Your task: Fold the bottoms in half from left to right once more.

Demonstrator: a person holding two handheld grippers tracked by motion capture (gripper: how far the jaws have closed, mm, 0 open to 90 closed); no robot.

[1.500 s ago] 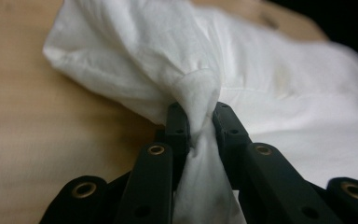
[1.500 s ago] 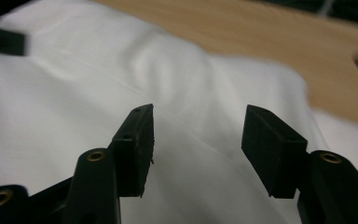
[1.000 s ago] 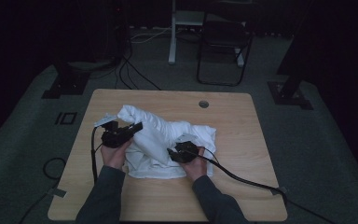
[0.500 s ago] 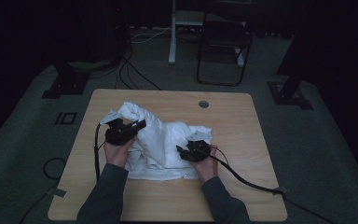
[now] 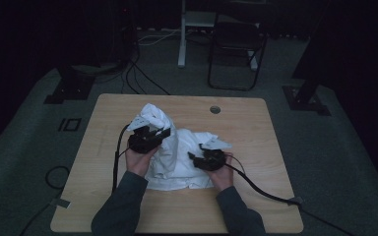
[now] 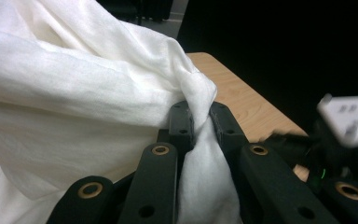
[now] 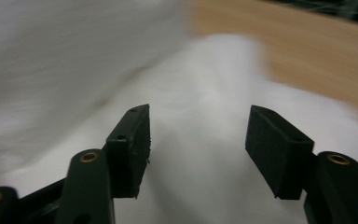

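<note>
Left hand-held gripper (image 5: 153,135): carried in the left hand (image 5: 139,160), raised over the left half of the bench (image 5: 103,147), cable looping down on its left. Jaws pressed together on a bunched fold of the white cloth (image 5: 177,160); in the left gripper view (image 6: 200,126) the fabric is pinched between the two pads and spills out above and below them, a broad sheet hanging to the left of the jaws. A peak of cloth stands up just beyond this gripper's tips in the high view. Cloth: one crumpled white piece, its bulk lying on the bench between the two grippers and under them, lifted at the left gripper's end, flat at the near edge by the forearms. Right hand-held gripper (image 5: 203,156): carried in the right hand (image 5: 221,172), just right of the cloth's middle, low over it, a grey plate on top and a cable trailing off to its right along the bench. Jaws spread, having just been opening; in the right gripper view (image 7: 196,140) the two pads stand apart with cloth lying beneath and ahead of the gap, nothing pinched between them. Bare wood of the bench shows beyond the cloth, to the upper right of the right gripper's jaws.
</note>
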